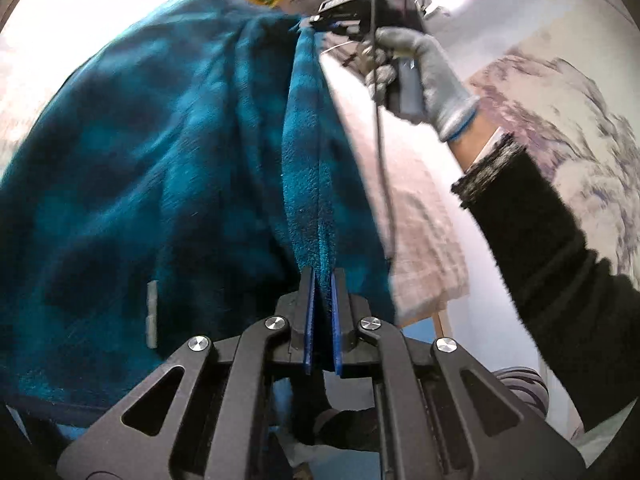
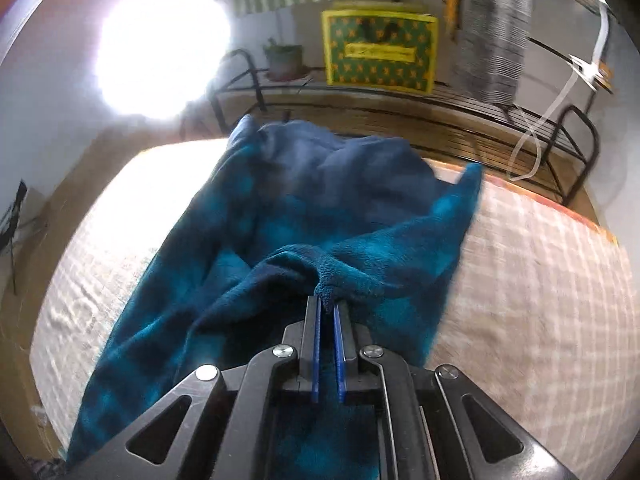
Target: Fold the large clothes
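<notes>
Both grippers have the teal checked fleece garment [image 1: 160, 168] now, one at each end of a doubled edge. The left gripper [image 1: 322, 276] is clenched on that edge: two layers of fleece run straight out from between its blue pads [image 1: 309, 320] and stretch taut, up and away. At the far end, the right gripper [image 1: 316, 22] bites the same edge, held by a gloved hand [image 1: 416, 68] in grey knit with a dark sleeve [image 1: 560, 248] behind it.

From the right side, the right gripper [image 2: 327, 304] is clamped on a bunched tuft of the fleece at the very tips of its pads [image 2: 316, 344]. The garment [image 2: 280, 220] trails off ahead of it across the pale checked bed cover [image 2: 540, 260], crumpled, with one corner sticking up on the right.

So the fleece lies partly on the bed, and its gripped edge is lifted between the two tools. Beyond the bed stands a black metal rack [image 2: 440, 100] with a yellow and green box [image 2: 380, 46] and a small potted plant [image 2: 284, 58] on it. A bright glare [image 2: 160, 48] washes out the wall on the left.
</notes>
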A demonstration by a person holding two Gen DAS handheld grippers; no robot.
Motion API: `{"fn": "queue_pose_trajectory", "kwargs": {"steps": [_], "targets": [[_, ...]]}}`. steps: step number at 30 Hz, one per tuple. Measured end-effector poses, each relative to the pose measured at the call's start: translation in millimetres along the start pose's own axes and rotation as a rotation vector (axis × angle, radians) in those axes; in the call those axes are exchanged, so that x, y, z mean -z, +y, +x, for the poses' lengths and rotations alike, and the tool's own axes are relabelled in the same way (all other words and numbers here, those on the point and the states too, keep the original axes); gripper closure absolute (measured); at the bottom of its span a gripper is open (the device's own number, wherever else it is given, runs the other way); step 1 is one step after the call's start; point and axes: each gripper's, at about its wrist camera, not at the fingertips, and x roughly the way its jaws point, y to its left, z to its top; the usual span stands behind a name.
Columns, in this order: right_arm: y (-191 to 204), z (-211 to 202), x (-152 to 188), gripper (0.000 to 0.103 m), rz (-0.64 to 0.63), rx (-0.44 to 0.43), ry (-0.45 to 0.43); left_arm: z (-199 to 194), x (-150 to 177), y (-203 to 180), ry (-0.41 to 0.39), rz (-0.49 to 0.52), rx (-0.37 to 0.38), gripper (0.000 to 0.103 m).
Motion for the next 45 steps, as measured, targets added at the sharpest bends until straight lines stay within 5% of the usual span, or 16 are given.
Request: {"fn": "queue_pose_trajectory", "kwargs": {"steps": [6,11,16,18,20,27,33,40,43,45], "targets": [[35.0,71.3,5.5,0.100,-0.069,0.028,0.086,6.3,5.6,9.0,0.001,0.008,-0.066,0.098],[28.1,66.0,10.1,0.094,-0.044,-0.009,0.055,6.7,6.8,9.6,0.006,0.013,-0.071,0.098],[7.6,-6.2,21.9,0.074,0.035,-0.085,-0.039,-18.0,5.9,5.8,-0.017,0.057,-0.076,0.093],[-0.6,-43.5,37.0,0.072,0.068,-0.116,-0.071,-30.6,4.2,4.1,-0.035,0.067,-0.071,0.082],[-7.0,-82.7,60.9,0.070,0.100,-0.136,-0.095,-52.8,3.6,1.1,-0.072,0.067,-0.066,0.060],[-10.5,-179.3,167.2,0.038,0.180,-0.197,-0.117,-119.9,-7.4,21.8,-0.133,0.076,-0.135,0.038],[13.4,-169.3,259.8,0.036,0.249,-0.288,0.021,-132.4,-25.5,110.7,-0.054,-0.211,-0.113,0.038],[27.3,-120.8,309.3,0.034,0.433,-0.517,0.115,-109.9,-10.1,141.8,0.009,-0.284,-0.056,0.038],[35.0,-114.3,311.6,0.036,0.445,-0.544,0.119,-101.5,-5.0,144.1,0.018,-0.304,-0.031,0.038],[45.4,-104.7,309.8,0.062,0.397,-0.519,0.162,-93.0,-4.4,141.8,0.043,-0.282,-0.009,0.038]]}}
